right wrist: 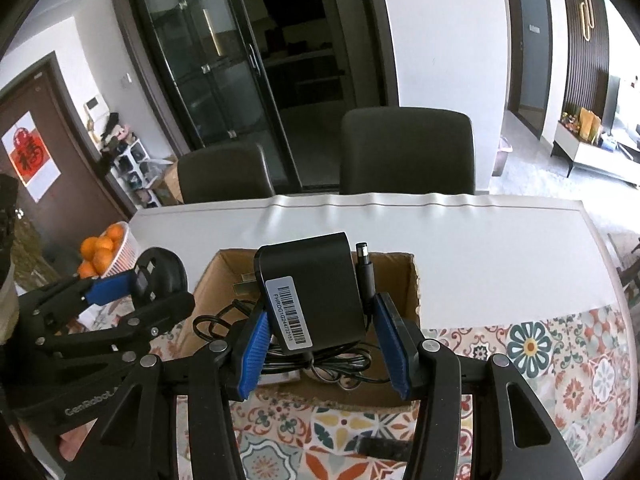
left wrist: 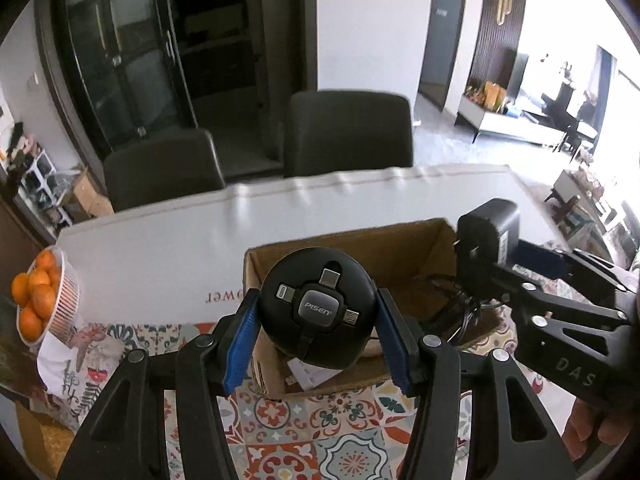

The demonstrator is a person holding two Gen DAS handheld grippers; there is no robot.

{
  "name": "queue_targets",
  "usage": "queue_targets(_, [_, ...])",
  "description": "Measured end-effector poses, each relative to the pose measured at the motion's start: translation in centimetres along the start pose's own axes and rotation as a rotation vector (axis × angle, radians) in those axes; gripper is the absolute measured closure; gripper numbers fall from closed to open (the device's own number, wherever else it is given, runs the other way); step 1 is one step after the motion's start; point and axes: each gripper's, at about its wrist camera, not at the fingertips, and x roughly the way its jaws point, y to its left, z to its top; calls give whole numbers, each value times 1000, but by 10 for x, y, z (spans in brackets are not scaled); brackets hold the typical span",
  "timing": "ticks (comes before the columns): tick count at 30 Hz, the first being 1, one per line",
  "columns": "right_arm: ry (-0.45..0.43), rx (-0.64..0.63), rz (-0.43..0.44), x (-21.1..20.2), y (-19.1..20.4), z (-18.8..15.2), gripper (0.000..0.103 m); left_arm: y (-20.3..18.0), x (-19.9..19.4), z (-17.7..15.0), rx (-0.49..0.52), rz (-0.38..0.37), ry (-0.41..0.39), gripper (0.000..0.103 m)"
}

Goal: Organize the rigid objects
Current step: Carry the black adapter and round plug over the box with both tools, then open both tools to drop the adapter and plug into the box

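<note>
My left gripper (left wrist: 318, 332) is shut on a round black PISEN multi-plug cable reel (left wrist: 318, 306), held over the near left part of an open cardboard box (left wrist: 400, 248). My right gripper (right wrist: 320, 340) is shut on a black power adapter (right wrist: 310, 288) with a barcode label; its coiled cord (right wrist: 320, 364) hangs below and its barrel plug (right wrist: 364, 268) sticks up beside it. The adapter (left wrist: 486, 240) hovers over the box's right side. In the right wrist view the left gripper (right wrist: 132, 284) with the reel (right wrist: 162, 272) shows at the left, and the box (right wrist: 396, 276) lies behind the adapter.
The box stands on a patterned tablecloth (left wrist: 280, 420) that meets a white table sheet (left wrist: 168, 252). A white basket of oranges (left wrist: 40, 296) sits at the table's left edge. Two dark chairs (left wrist: 348, 132) stand at the far side. A small dark object (right wrist: 380, 446) lies on the cloth.
</note>
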Motion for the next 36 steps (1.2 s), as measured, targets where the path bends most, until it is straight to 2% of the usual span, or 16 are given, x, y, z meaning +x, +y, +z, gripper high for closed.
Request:
queue_targets(9, [57, 5, 9, 26, -2, 0, 52, 1, 37, -3, -7, -19, 104, 47])
queue_targets(15, [76, 2, 3, 35, -3, -2, 52, 4, 37, -4, 6, 34, 79, 39])
queue_targets(22, [94, -21, -6, 44, 3, -4, 52, 16, 20, -13, -15, 167, 5, 16])
queue_targets(26, [102, -33, -5, 50, 7, -4, 52, 24, 17, -16, -28, 220, -11, 14])
queue_targets(28, [107, -40, -8, 52, 9, -4, 52, 26, 16, -16, -37, 224, -11, 14])
queue_targets(30, [108, -46, -36, 52, 9, -4, 49, 29, 15, -18, -50, 234, -11, 14])
queue_targets(32, [90, -51, -64, 47, 9, -4, 38, 29, 13, -22, -52, 230, -13, 14])
queue_targets(36, [54, -57, -100, 29, 10, -7, 38, 25, 6, -28, -54, 220, -30, 14])
